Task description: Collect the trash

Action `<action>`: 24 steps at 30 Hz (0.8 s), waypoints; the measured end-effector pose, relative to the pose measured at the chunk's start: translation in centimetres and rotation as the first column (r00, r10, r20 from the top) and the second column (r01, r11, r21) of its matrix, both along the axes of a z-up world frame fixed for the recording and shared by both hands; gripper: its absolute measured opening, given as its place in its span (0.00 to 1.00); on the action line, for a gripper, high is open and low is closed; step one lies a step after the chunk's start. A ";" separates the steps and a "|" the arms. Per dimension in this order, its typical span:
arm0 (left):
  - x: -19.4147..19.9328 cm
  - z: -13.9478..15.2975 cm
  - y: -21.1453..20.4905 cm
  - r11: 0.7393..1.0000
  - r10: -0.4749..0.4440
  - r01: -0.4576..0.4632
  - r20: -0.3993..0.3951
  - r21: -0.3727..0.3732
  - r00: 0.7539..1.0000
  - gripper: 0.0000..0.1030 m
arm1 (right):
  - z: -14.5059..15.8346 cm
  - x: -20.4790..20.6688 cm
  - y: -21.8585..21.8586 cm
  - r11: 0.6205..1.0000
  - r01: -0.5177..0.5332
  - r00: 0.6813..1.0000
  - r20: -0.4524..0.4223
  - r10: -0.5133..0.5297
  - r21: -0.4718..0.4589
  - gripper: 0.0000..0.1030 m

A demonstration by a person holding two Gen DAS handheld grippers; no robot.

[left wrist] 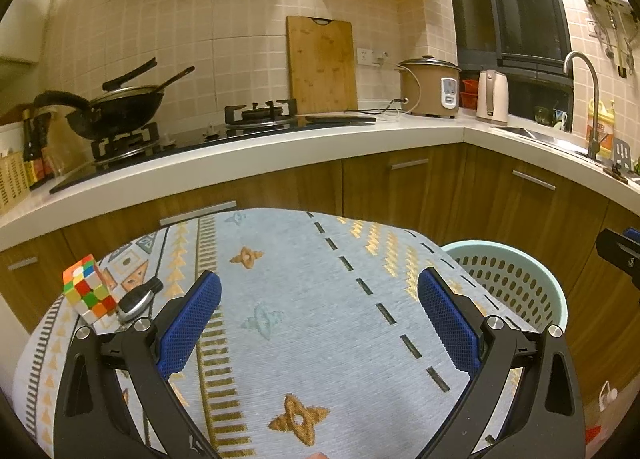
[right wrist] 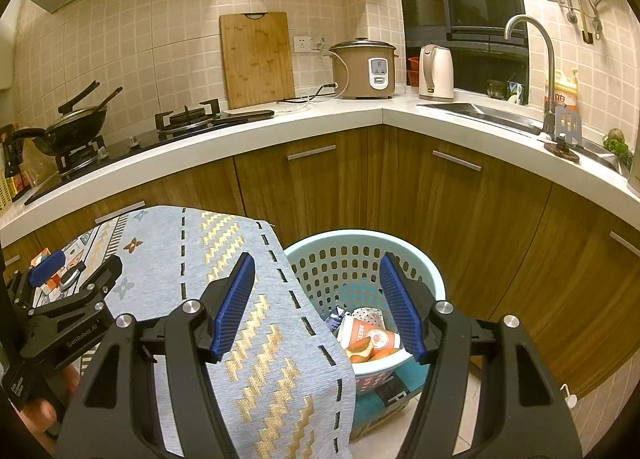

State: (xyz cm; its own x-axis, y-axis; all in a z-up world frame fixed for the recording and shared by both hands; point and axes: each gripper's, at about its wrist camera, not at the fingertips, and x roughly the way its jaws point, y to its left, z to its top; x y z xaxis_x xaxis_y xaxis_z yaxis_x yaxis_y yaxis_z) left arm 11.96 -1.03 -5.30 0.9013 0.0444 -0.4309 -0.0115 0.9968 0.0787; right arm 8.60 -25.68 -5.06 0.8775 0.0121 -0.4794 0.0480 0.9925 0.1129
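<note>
A pale green perforated basket (right wrist: 434,279) stands on the floor beside the table, its rim (left wrist: 558,291) also in the left wrist view. Inside lie crumpled wrappers and orange scraps (right wrist: 370,337). My right gripper (right wrist: 316,261) hangs open above the table's edge and the basket, nothing between its blue pads. My left gripper (left wrist: 320,279) is open over the patterned cloth (left wrist: 304,299), empty too. In the right wrist view the left gripper (right wrist: 78,269) sits at the far left, held by a hand.
A colourful puzzle cube (left wrist: 86,285) and a small black and silver object (left wrist: 138,299) lie on the cloth left of the left gripper. Behind runs a white counter (left wrist: 280,155) over wooden cabinets, with a wok, hob, cutting board, rice cooker, kettle and sink.
</note>
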 end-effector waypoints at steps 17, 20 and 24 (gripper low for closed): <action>-0.1 -0.1 0.2 1.000 0.011 -0.011 -0.006 0.007 1.000 0.93 | 0.0 0.1 0.3 1.000 -0.006 1.000 -0.005 0.006 -0.005 0.60; 0.1 -0.1 0.2 1.000 0.022 -0.022 -0.004 0.014 1.000 0.93 | 0.0 0.1 0.3 1.000 -0.006 1.000 -0.005 0.006 -0.004 0.61; 0.1 -0.2 0.1 0.999 0.031 -0.031 -0.006 0.015 1.000 0.93 | 0.0 0.1 0.4 1.000 -0.005 1.000 -0.005 0.005 -0.004 0.61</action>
